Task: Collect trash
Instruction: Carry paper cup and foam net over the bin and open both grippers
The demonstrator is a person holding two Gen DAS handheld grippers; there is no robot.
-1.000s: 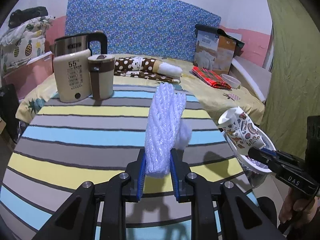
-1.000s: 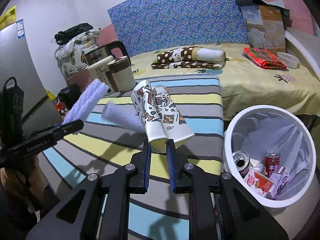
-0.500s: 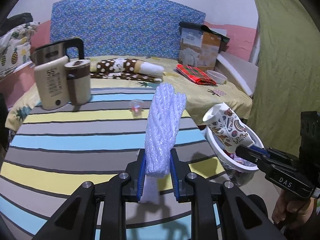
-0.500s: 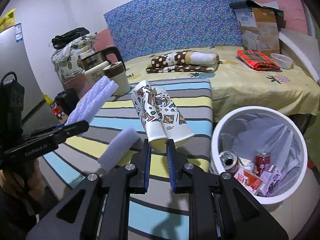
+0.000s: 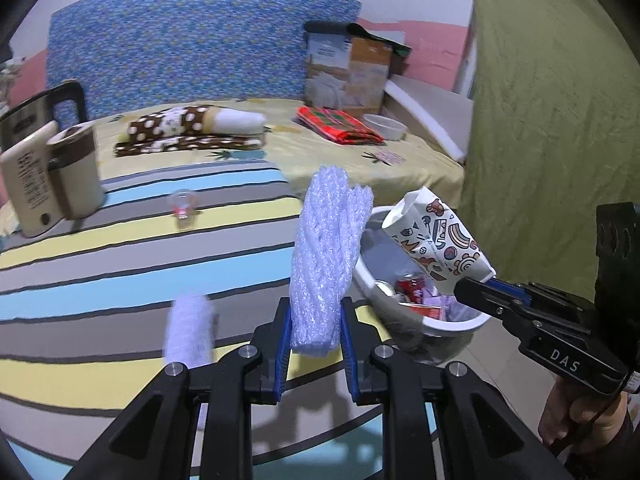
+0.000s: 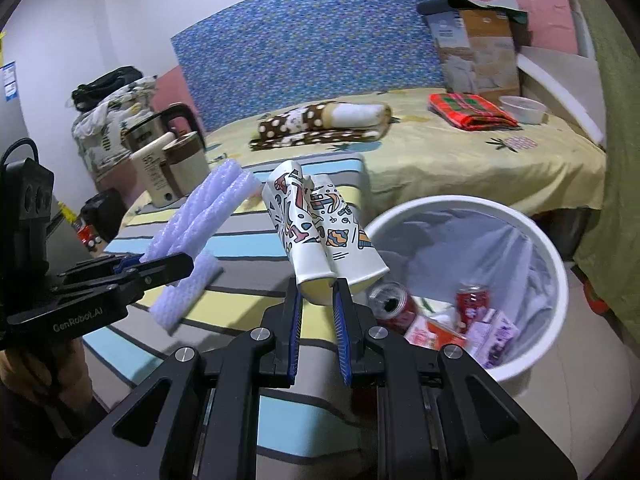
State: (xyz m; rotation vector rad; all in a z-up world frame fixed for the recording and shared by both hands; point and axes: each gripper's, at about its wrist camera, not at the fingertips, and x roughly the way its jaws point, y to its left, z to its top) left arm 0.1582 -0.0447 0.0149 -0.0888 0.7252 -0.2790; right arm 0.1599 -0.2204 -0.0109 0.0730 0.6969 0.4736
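Trash: two held pieces, one loose piece, and a bin at the right already holding cans and cartons.
Kettle (image 5: pixel 28 184): far left on the striped cloth (image 5: pixel 120 280), a brown-and-cream mug (image 5: pixel 76 172) touching its right side.
Small clear cup (image 5: pixel 183 204): alone on the cloth, right of the mug, well apart from it.
Loose foam piece (image 5: pixel 188 330): blurred, near left of the left tongs; whether it rests on the cloth cannot be told.
Left tongs (image 5: pixel 316 344): clenched on a foam sleeve (image 5: pixel 328 256), which stands upright out of the blue pads, its top leaning slightly right.
Foam sleeve position: over the near edge of the cloth, just left of the bin.
Paper cup (image 6: pixel 320 232): crushed, printed with doodles, mouth end pinched flat.
Right tongs (image 6: pixel 316 312): clenched on the paper cup's mouth end, the base pointing up and away.
Paper cup position: above the left rim of the bin in the left view.
Bin (image 6: pixel 556 264): white, round, lined with a bag, on the floor right of the cloth.
Bin contents: red cans (image 6: pixel 472 300), cartons.
Bed (image 6: pixel 460 152): far behind, with folded fabrics and a cardboard box (image 6: pixel 476 48).
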